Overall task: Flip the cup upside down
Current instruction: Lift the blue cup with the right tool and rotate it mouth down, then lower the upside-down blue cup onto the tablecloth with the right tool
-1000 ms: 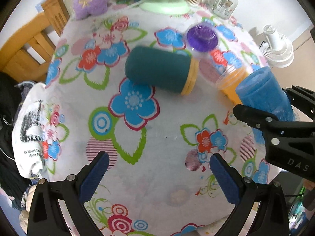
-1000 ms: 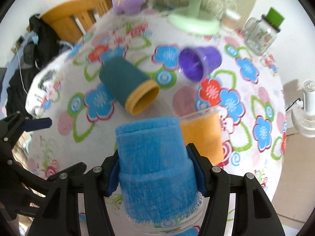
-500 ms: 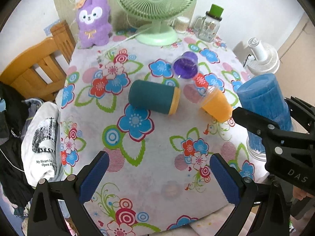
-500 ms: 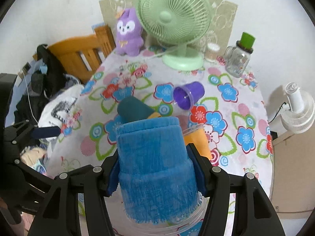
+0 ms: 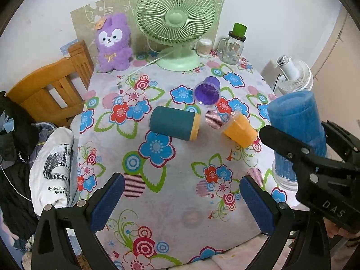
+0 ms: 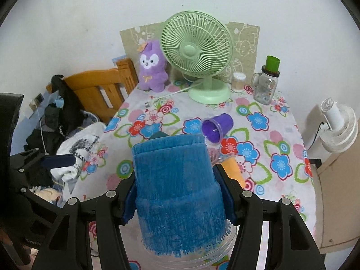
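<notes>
Between the blue pads of the right gripper: the blue cup, rim down, closed base up, clear rim flange just below the fingers. Clamped from both sides, pads pressed against its fuzzy blue wall at about mid-height. Held at the near right edge of the flowered table; whether the rim touches the cloth cannot be told. Seen from the left wrist, the same blue cup upright on its mouth, right gripper closed around it from the near side.

Well left of the blue cup, over the near edge of the table: the left gripper, spread wide, holding nothing, only tablecloth between its blue pads.

Just beyond and left of the blue cup: an orange cup lying on its side, clear rim toward the far left. Left of that, a teal cup with a yellow rim, also on its side, mouth toward the orange cup. Behind the two, farther from the blue cup, a purple cup tipped over, mouth toward the camera.

At the far end of the table from the blue cup: a green fan, a purple plush toy to its left, a glass jar with a green lid to its right.
</notes>
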`<state>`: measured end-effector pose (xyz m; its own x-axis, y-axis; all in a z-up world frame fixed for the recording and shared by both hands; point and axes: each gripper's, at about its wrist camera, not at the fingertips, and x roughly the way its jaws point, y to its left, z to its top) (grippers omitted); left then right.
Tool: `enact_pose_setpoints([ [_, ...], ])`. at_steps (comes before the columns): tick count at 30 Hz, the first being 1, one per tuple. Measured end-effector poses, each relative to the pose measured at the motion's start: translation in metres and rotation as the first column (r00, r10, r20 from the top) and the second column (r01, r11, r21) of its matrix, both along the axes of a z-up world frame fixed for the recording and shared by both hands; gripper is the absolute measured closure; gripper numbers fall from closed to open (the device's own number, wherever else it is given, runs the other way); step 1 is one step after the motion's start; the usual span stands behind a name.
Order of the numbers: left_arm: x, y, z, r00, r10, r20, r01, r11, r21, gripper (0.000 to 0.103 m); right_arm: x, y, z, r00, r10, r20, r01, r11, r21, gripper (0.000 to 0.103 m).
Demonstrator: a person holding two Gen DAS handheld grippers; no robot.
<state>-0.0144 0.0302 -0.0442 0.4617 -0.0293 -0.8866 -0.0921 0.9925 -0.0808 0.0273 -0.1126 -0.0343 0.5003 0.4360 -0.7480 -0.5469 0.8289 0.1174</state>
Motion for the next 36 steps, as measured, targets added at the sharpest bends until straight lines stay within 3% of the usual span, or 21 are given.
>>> enact_pose_setpoints([
  [8, -0.002, 0.007, -0.010, 0.999, 0.029, 0.037, -0.030, 0.999, 0.017, 0.000, 0.000, -0.001, -0.011, 0.997, -0.013, 0.070, 0.007, 0.997, 0.074, 0.039],
  [15, 0.006, 0.003, -0.043, 0.996, -0.003, 0.084, -0.001, 0.999, 0.050, 0.000, 0.007, -0.002, -0.050, 0.992, -0.054, 0.110, 0.045, 0.995, 0.087, 0.039],
  [30, 0.040, 0.001, -0.125, 0.997, -0.063, 0.042, 0.060, 0.996, 0.058, 0.000, 0.032, -0.004, -0.131, 0.973, -0.192, 0.131, 0.180, 0.979, 0.094, 0.039],
  [36, 0.047, 0.005, -0.146, 0.997, -0.072, 0.026, 0.070, 0.995, 0.068, 0.000, 0.040, 0.003, -0.149, 0.977, -0.185, 0.110, 0.173, 0.979, 0.111, 0.039],
])
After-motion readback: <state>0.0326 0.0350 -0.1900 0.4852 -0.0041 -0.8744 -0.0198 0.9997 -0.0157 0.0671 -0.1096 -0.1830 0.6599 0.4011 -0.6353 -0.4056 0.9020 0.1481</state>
